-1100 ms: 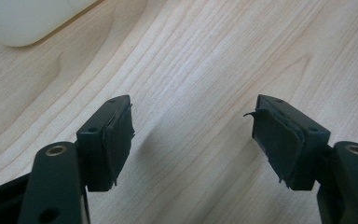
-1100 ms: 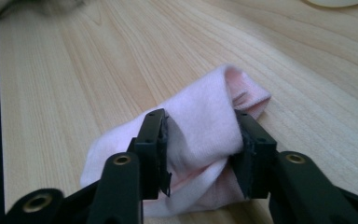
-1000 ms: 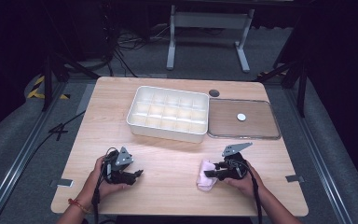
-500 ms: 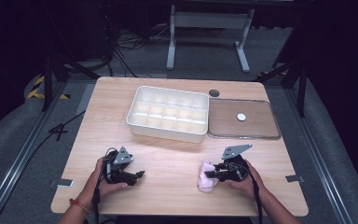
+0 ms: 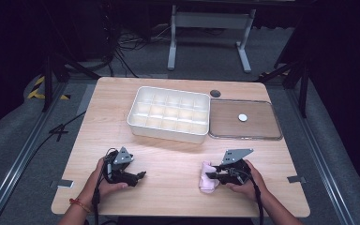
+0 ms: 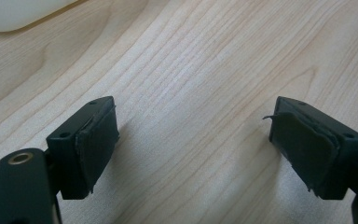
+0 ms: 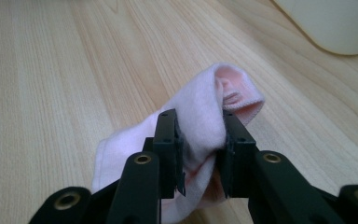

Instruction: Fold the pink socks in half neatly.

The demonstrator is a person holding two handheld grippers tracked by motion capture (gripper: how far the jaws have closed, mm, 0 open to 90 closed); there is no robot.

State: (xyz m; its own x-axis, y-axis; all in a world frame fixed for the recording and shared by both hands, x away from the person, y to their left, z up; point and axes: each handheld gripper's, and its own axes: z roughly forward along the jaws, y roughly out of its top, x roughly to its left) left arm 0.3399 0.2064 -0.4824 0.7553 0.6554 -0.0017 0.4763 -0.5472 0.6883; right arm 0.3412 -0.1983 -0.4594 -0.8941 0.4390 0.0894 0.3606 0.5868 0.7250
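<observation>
Pink sock (image 7: 200,116) pinched in right tool (image 7: 200,154) (lower part hidden), left tool (image 6: 193,149) agape.

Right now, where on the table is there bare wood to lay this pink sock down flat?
The widest bare patch lies between the left gripper and the right gripper, in front of the white compartment tray. A narrower strip runs left of that tray. The back right is crowded: the tray and the clear lid sit side by side. The pink sock is pinched in the right jaws.
</observation>
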